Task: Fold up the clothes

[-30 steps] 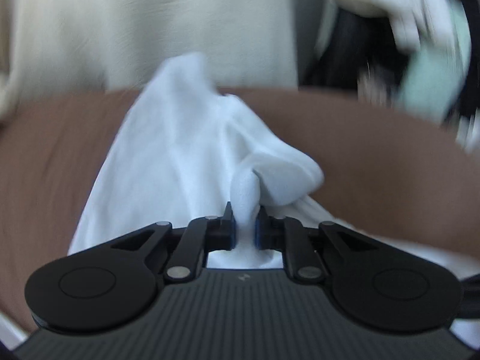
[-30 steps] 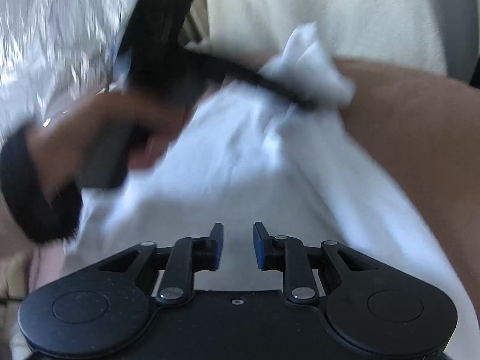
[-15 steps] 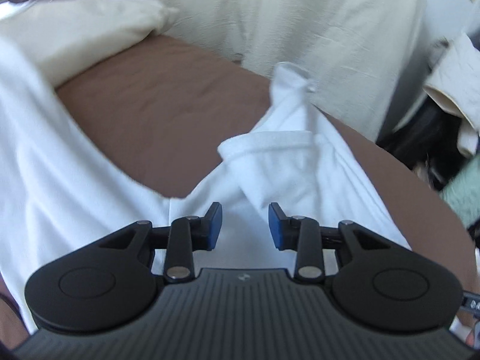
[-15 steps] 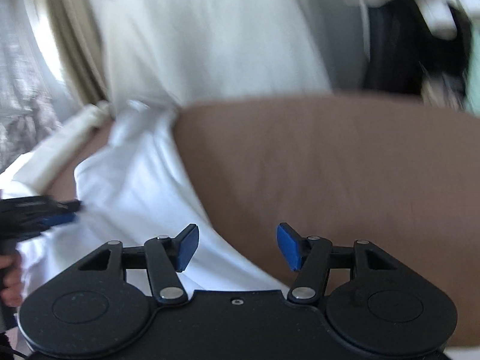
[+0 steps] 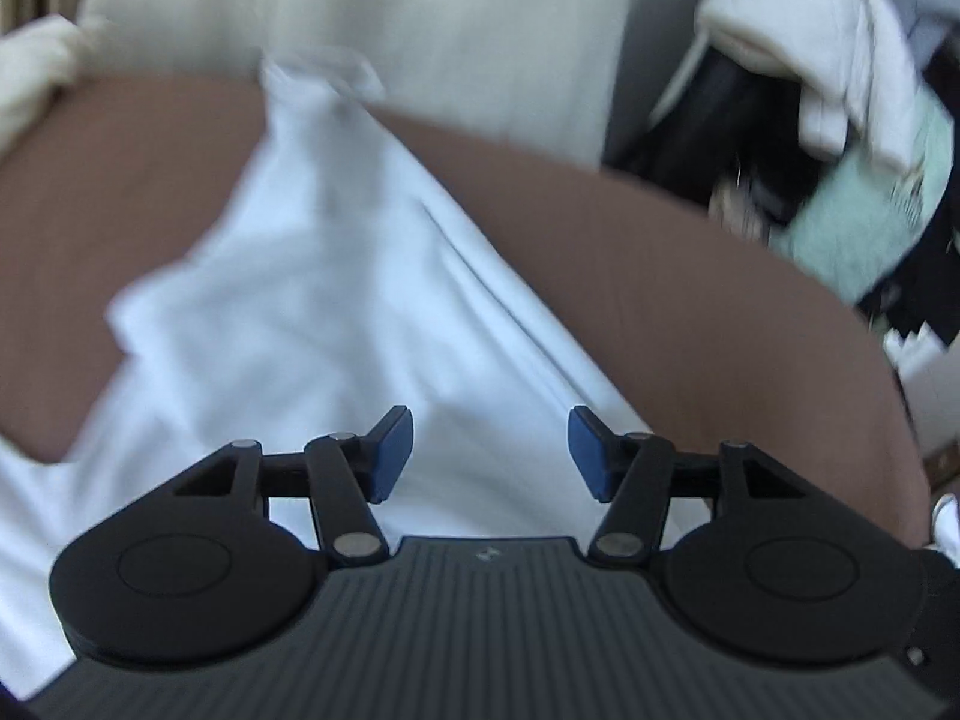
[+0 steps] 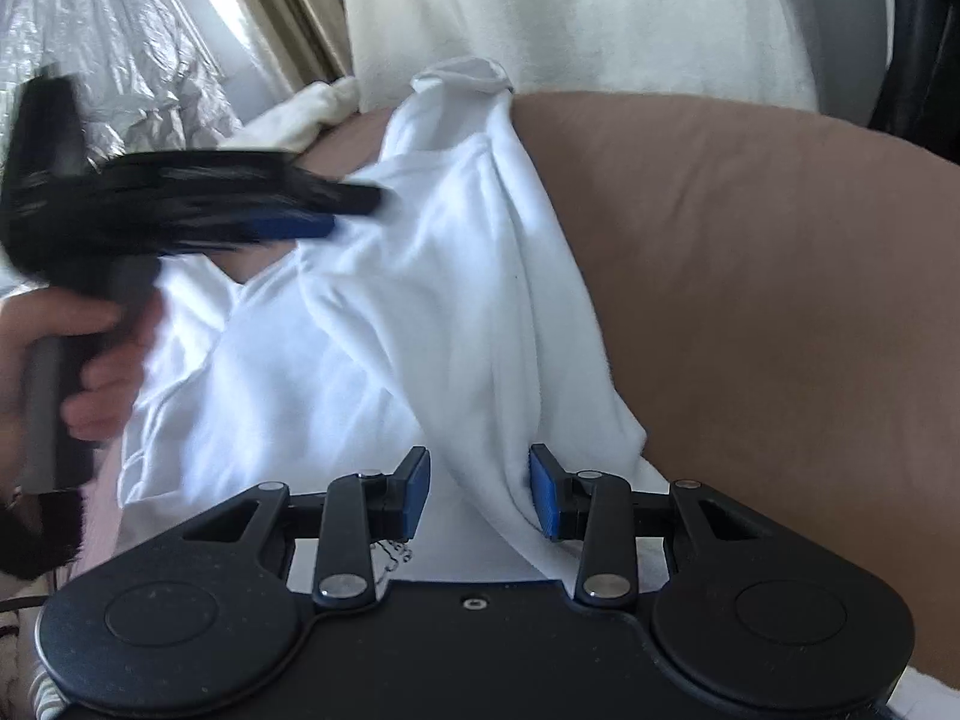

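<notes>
White shirt (image 6: 432, 300) sprawls across the brown bed (image 6: 750, 270), filling the frame's centre. Left gripper (image 5: 491, 450) hangs wide apart above it, empty (blurred at the left of the right view). Right gripper (image 6: 480, 495) gapes too, cloth between its pads, unpinched.

Motion blur smears the whole left wrist view, so the heap of clothes (image 5: 840, 138) at its right edge cannot be sorted into separate garments. In the right wrist view the left tongs (image 6: 324, 213) are a dark streak, their spread unreadable there. The white garment (image 6: 420, 300) runs under the right tongs' (image 6: 480, 492) body.
</notes>
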